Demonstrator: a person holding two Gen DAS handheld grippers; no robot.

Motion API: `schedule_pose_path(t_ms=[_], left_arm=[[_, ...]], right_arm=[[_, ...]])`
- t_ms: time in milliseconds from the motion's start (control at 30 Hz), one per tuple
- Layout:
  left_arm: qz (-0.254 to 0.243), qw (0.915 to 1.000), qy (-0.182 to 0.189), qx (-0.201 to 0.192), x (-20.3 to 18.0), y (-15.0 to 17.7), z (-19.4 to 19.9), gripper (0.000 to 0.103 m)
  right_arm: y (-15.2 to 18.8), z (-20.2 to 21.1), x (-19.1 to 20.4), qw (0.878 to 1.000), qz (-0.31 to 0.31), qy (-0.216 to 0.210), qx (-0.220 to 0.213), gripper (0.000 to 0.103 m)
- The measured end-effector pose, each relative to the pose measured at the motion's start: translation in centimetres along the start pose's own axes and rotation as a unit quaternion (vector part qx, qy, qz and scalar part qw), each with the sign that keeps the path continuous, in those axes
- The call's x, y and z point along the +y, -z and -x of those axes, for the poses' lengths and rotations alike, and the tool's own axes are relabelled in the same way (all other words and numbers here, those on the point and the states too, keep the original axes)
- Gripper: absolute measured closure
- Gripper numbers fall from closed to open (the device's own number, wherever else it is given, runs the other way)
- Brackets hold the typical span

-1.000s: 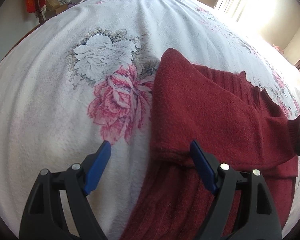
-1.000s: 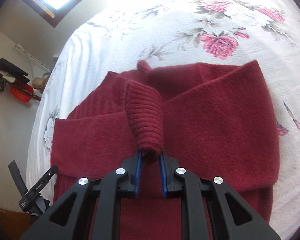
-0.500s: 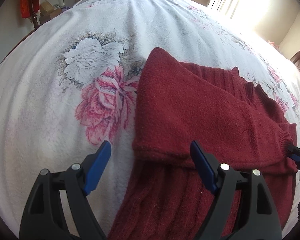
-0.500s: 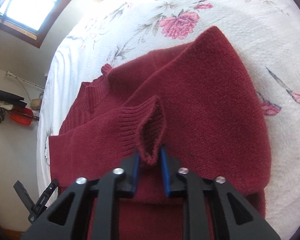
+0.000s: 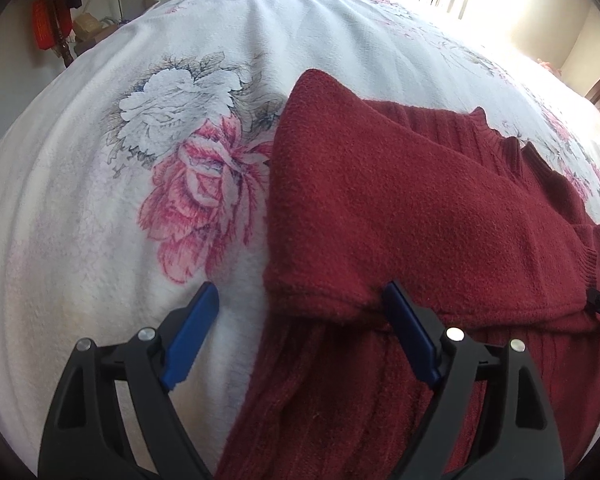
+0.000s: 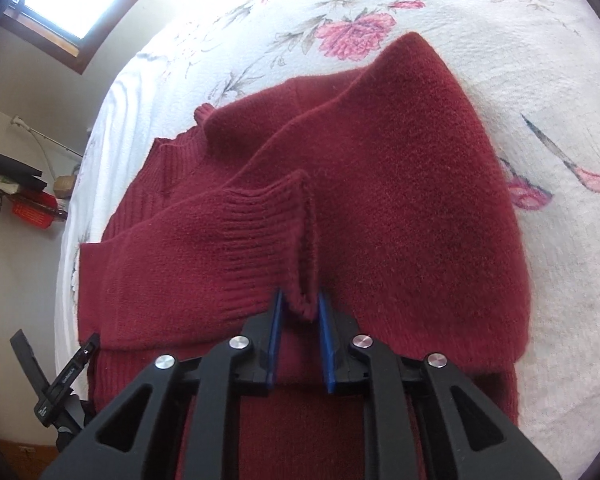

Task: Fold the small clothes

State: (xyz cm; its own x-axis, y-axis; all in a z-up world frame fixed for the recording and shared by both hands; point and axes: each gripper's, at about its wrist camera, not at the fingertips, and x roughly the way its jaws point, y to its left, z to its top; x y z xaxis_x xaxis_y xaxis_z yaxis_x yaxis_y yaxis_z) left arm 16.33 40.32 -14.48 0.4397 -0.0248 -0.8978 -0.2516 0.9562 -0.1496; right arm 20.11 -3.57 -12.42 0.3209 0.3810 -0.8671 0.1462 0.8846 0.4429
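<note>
A dark red knit sweater [image 5: 400,208] lies on the floral bedspread [image 5: 100,200], both sleeves folded in over its body. My left gripper [image 5: 300,320] is open at the sweater's left side; its right finger touches the lower edge of the folded sleeve, and its left finger is over bare bedspread. In the right wrist view, my right gripper [image 6: 300,320] is shut on the ribbed cuff [image 6: 260,236] of that sleeve, low over the sweater's [image 6: 420,200] middle. The other sleeve lies folded on the right.
The white bedspread with pink flowers [image 6: 540,80] spreads wide around the sweater. A window [image 6: 68,4] and a wall shelf with red items [image 6: 32,208] are at the left. The left gripper's tip [image 6: 68,372] shows at the lower left edge.
My right gripper has carried the cuff across and down onto the sweater's body, so the sleeve now lies flatter. My left gripper stayed open and only shifted slightly.
</note>
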Motion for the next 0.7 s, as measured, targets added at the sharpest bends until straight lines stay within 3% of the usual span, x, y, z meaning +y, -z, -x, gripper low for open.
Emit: schedule_pose_path(t_ms=[133,300,467,533,700], left_arm=[[-0.019,0.9995,0.016,0.018,0.0,1.5,2.4,0.022],[-0.054,0.9967,0.044,0.041,2.1,6.1,7.8,0.021],[-0.071,0.9908,0.066,0.094,5.6,10.9,11.4,0.017],[-0.073,0.9893,0.061,0.111,6.7,12.8,12.2,0.017],[-0.047,0.9833,0.089,0.152,8.8,16.4,12.6,0.017]], right_arm=[[4.1,6.1,-1.2,0.998,0.043,0.037,-0.011,0.071],[11.4,12.7,-5.4,0.999,0.05,0.015,-0.002,0.054],[18.3,15.3,-8.6,0.997,0.066,0.026,0.032,0.053],[20.1,15.7,-9.8,0.997,0.058,0.015,0.045,0.052],[23.2,15.0,-11.0,0.995,0.06,-0.014,0.083,0.052]])
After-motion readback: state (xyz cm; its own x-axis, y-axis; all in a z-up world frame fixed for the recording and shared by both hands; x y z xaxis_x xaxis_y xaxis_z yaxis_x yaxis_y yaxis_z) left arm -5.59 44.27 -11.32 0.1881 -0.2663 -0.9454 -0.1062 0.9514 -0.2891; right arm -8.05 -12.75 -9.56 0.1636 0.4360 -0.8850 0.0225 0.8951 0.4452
